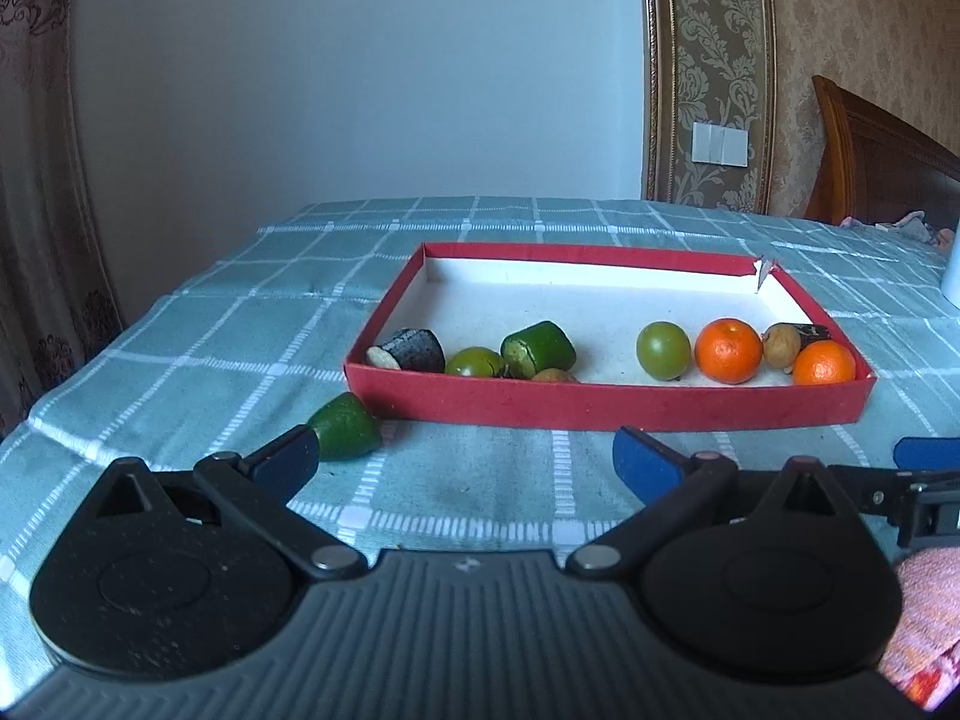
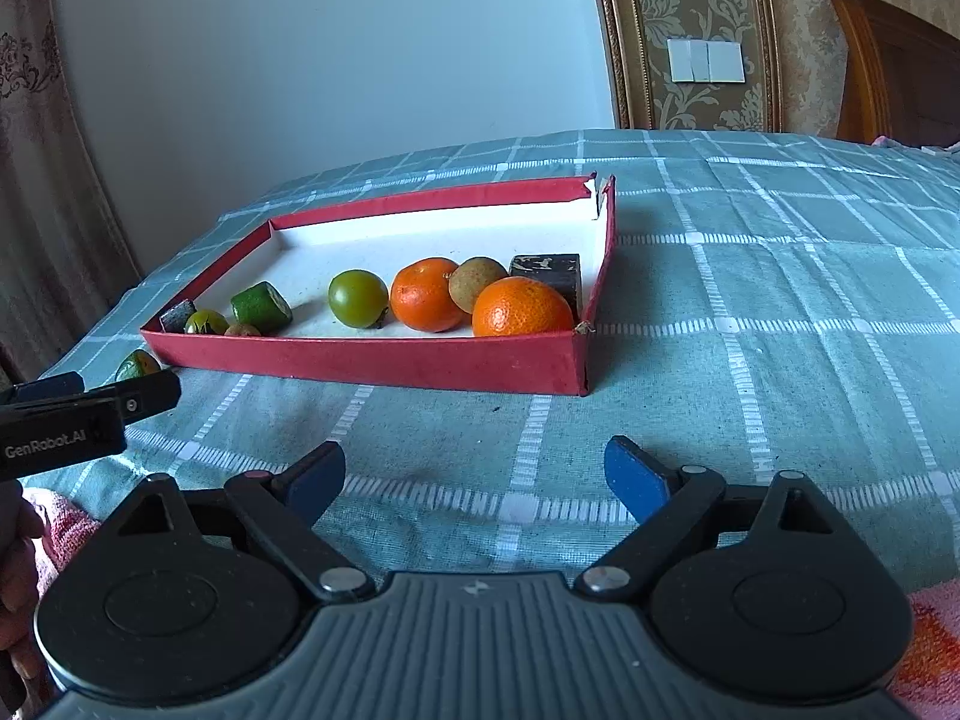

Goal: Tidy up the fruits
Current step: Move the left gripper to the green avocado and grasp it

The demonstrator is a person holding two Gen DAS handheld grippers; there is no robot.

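Note:
A shallow red box [image 1: 600, 405] with a white floor lies on the checked cloth; it also shows in the right wrist view [image 2: 384, 357]. In it lie two oranges [image 1: 728, 351] [image 2: 521, 307], a round green fruit [image 1: 663, 351] [image 2: 357, 297], a cut green piece [image 1: 538, 348], a dark cut piece [image 1: 408, 350], small brownish fruits and a dark block [image 2: 549, 273]. One cut green piece [image 1: 346, 427] lies on the cloth outside the box's near left corner, just ahead of my left gripper's left fingertip. My left gripper [image 1: 465, 462] is open and empty. My right gripper [image 2: 474, 474] is open and empty, short of the box.
The table's left edge [image 1: 54, 396] drops off near a curtain. The left gripper's side [image 2: 60, 420] shows at the left of the right wrist view. A white object [image 1: 951, 282] stands at the far right. A wooden headboard [image 1: 876, 162] is behind.

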